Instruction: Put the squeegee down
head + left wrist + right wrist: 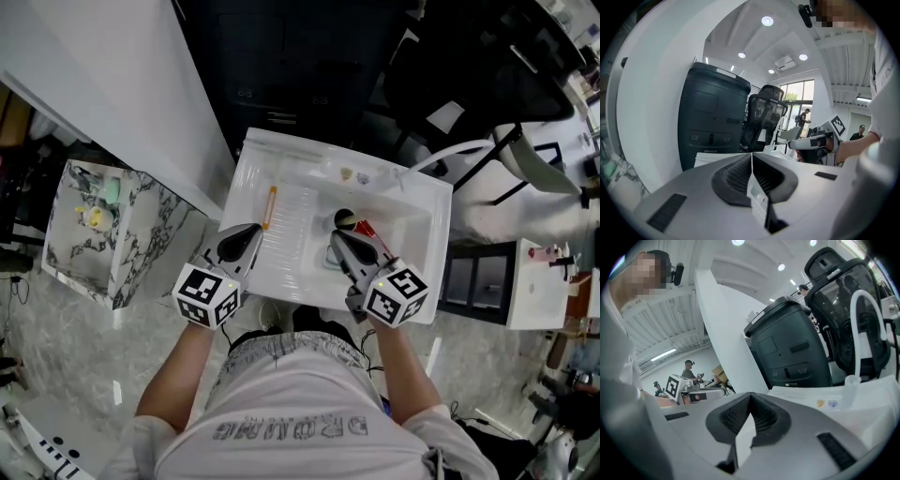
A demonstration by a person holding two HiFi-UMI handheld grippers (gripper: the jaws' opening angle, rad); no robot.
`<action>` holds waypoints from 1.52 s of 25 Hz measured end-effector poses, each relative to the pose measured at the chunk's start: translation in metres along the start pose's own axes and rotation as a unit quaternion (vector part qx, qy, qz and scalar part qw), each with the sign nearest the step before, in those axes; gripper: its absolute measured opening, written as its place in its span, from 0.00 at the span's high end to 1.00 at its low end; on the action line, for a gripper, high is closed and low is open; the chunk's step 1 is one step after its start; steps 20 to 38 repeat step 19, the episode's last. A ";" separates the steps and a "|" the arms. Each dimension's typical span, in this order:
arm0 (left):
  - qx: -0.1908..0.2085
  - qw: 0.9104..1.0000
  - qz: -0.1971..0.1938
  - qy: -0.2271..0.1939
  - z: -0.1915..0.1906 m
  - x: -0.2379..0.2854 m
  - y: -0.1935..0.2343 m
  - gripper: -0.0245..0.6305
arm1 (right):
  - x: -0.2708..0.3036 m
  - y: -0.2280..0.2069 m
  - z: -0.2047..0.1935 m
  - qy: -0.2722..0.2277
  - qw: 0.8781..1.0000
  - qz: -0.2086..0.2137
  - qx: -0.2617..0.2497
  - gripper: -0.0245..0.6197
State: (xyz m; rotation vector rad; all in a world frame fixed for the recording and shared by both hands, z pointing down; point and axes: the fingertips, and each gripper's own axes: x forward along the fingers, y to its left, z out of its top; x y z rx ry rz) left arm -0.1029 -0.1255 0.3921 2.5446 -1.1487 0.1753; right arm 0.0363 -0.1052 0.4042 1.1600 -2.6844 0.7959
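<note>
Nearest the person, both tools hover over the near edge of the white sink [251, 155], their marker cubes towards the body. The left tool [251, 231] is over the near left corner and the right tool [334, 236] over the middle of the near edge.

In the left gripper view, the left tool [751, 154] has its jaws pressed together with nothing between them. The right gripper view shows the right tool [750, 394] the same, tips meeting and empty.

The squeegee [270, 207] seems to be the slim orange bar, though it is too small to be certain. It lies on the ribbed draining half of the sink, left of the basin, its length running from the near edge towards the far one. Its near end is just beyond the left tool's tip and slightly to the right, apart from it. It is well to the left of the right tool.

A red thing [367, 231] lies in the basin just beside the right tool, next to a dark round spot [344, 218].

Two small stickers [826, 403] sit near the far rim. A white curved pipe [869, 298] rises at the far right corner.

Behind the sink stand a black bin [715, 122] and a mesh-backed office chair [765, 115]. A marbled box [127, 248] stands on the floor off the sink's left edge.
</note>
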 end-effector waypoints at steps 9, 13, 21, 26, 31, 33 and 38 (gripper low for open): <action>-0.001 1.000 0.002 -0.002 0.002 0.004 -0.001 0.92 | -0.001 -0.005 -0.001 0.002 1.000 -0.001 -0.001 0.95; -0.003 1.000 0.003 -0.001 0.000 0.003 0.000 0.92 | 0.000 -0.004 -0.002 0.004 1.000 0.001 -0.002 0.95; -0.004 1.000 0.007 -0.002 0.001 0.002 0.000 0.92 | 0.001 -0.003 -0.002 0.005 1.000 0.003 -0.002 0.95; -0.004 1.000 0.007 -0.002 0.001 0.002 0.000 0.92 | 0.001 -0.003 -0.002 0.005 1.000 0.003 -0.002 0.95; -0.004 1.000 0.007 -0.002 0.001 0.002 0.000 0.92 | 0.001 -0.003 -0.002 0.005 1.000 0.003 -0.002 0.95; -0.004 1.000 0.007 -0.002 0.001 0.002 0.000 0.92 | 0.001 -0.003 -0.002 0.005 1.000 0.003 -0.002 0.95; -0.004 1.000 0.007 -0.002 0.001 0.002 0.000 0.92 | 0.001 -0.003 -0.002 0.005 1.000 0.003 -0.002 0.95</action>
